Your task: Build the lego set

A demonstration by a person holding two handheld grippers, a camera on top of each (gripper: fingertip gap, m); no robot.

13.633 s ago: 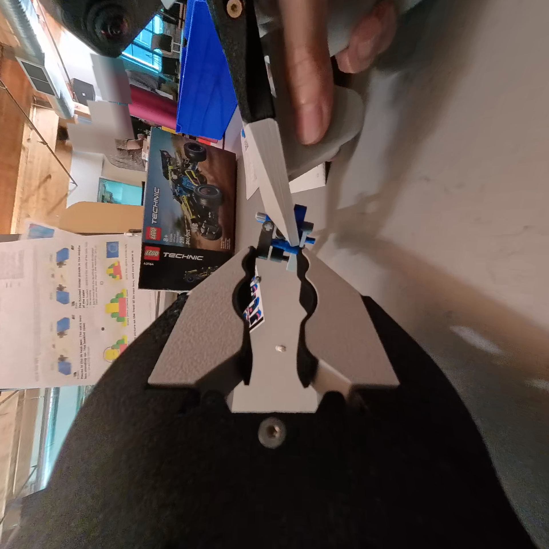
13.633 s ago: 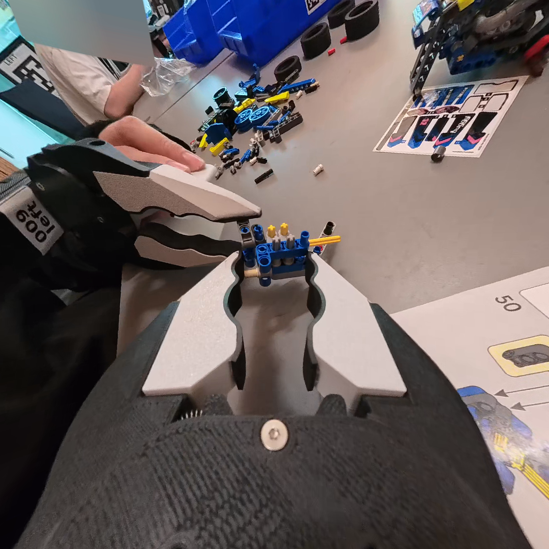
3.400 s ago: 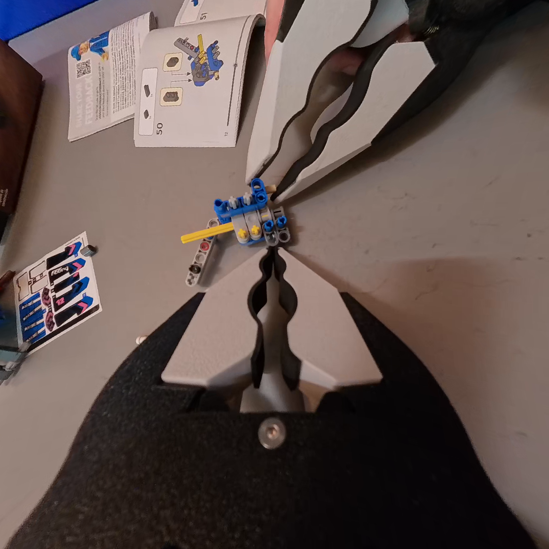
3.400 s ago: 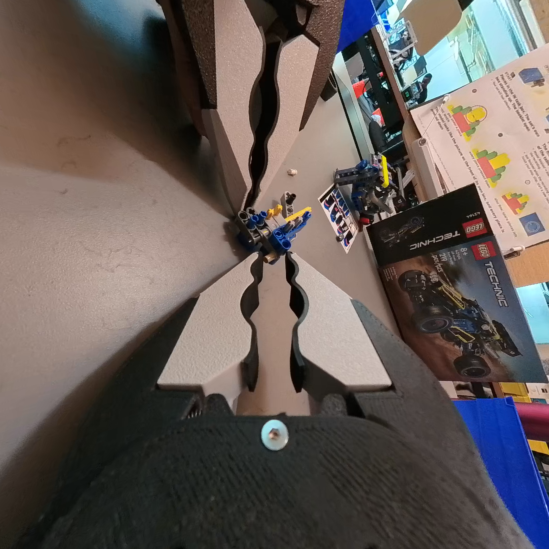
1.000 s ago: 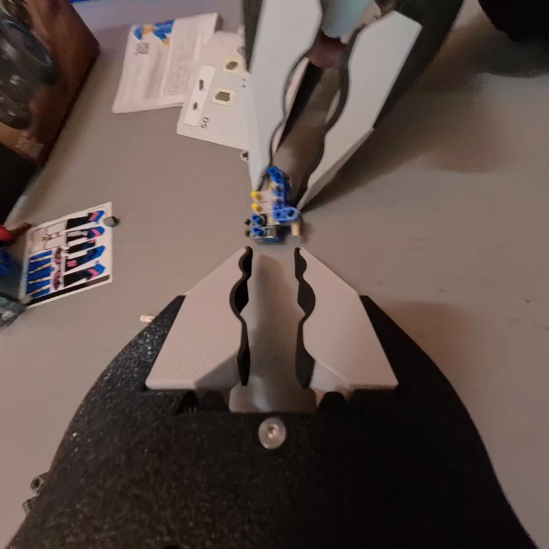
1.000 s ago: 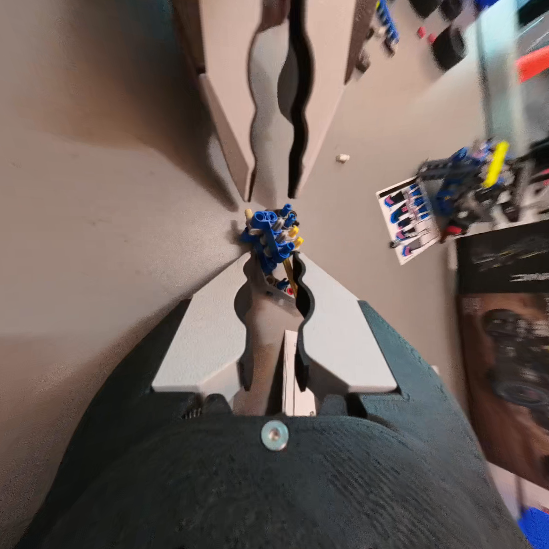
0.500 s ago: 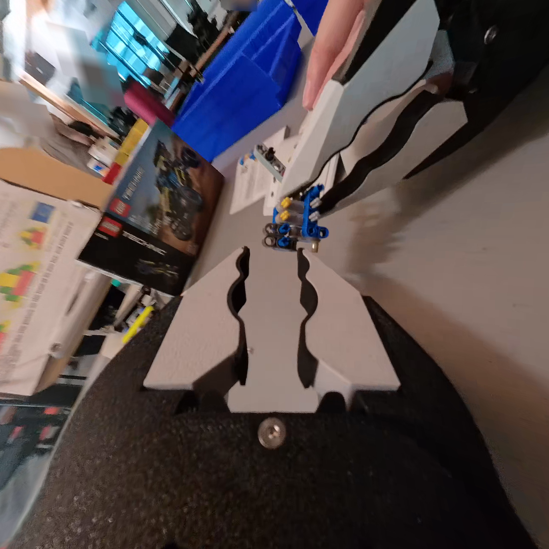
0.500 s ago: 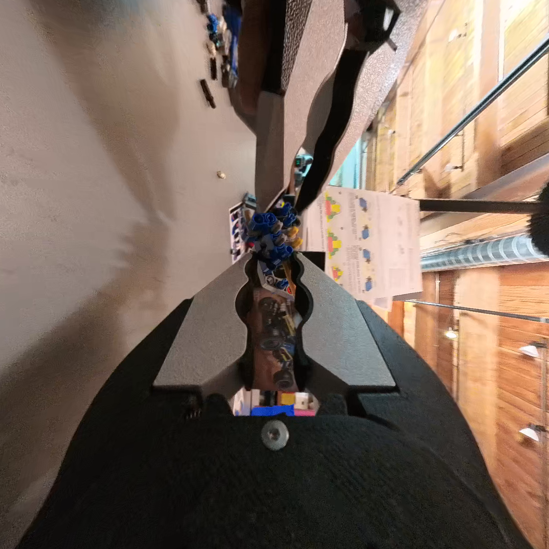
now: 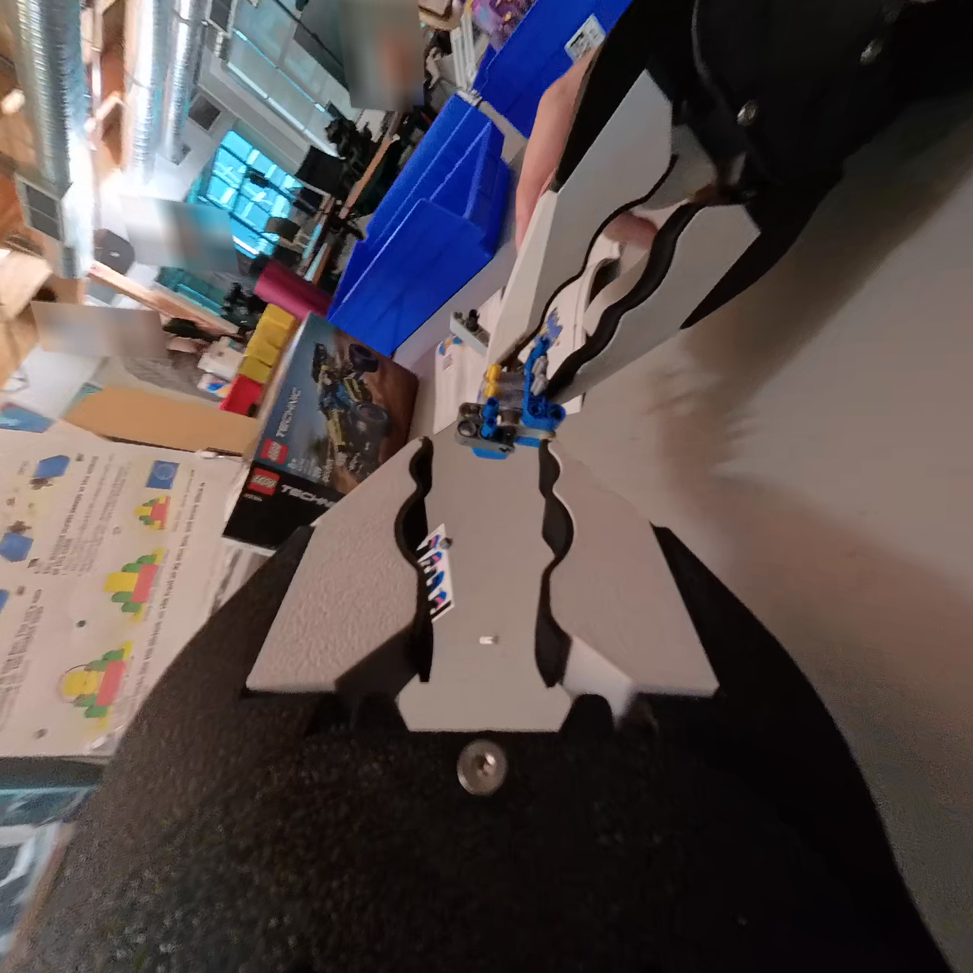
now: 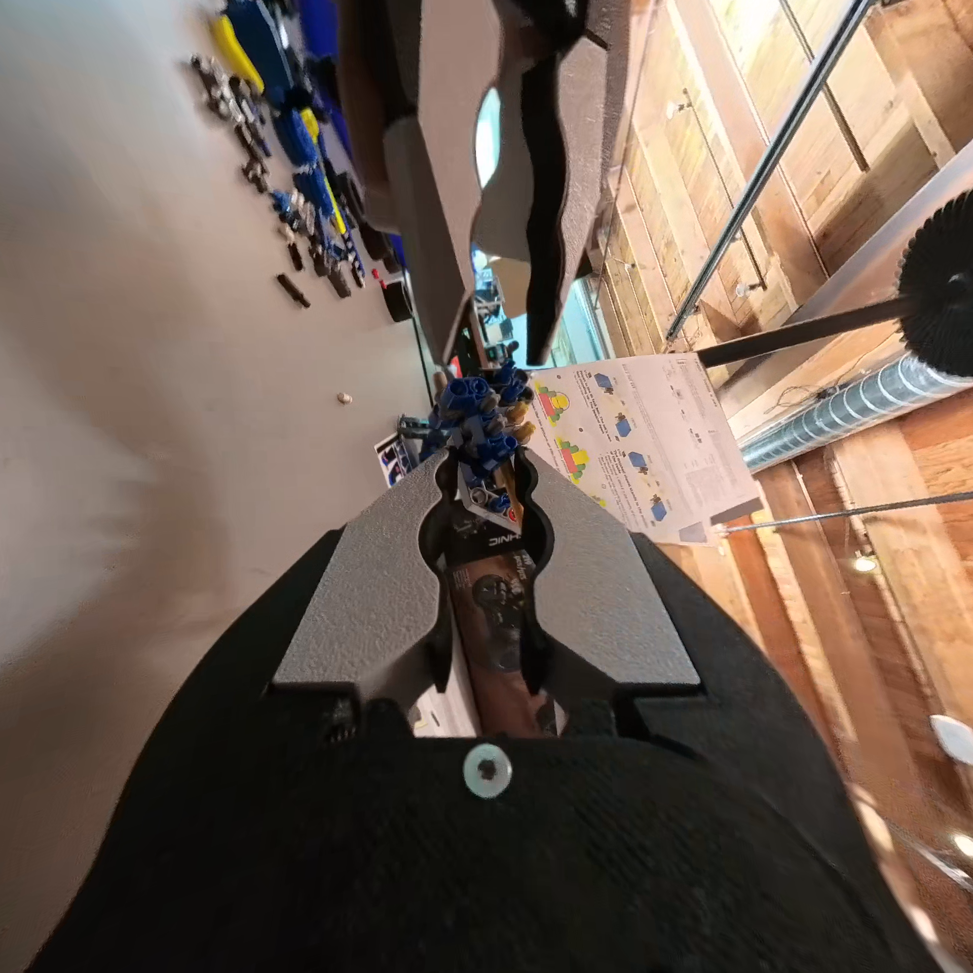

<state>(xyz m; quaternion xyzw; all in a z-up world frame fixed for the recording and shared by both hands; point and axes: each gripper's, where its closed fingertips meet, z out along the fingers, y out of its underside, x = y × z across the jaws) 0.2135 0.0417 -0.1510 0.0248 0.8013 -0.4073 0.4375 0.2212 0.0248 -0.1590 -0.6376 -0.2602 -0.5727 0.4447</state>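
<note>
Right gripper (image 10: pixel 482 463) is clenched on the blue sub-assembly (image 10: pixel 482 421), now lifted clear of the worktop (image 9: pixel 790 421) where it lay a second ago. Left gripper (image 9: pixel 487 447) stands released just before it, ready to fit the next part.

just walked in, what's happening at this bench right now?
A person is building a lego set with two handheld grippers. The right gripper is shut on a small blue sub-assembly and holds it up off the grey table. The left gripper is open, its fingertips just short of the piece. Loose parts lie on the table, with the set's box standing beyond.
</note>
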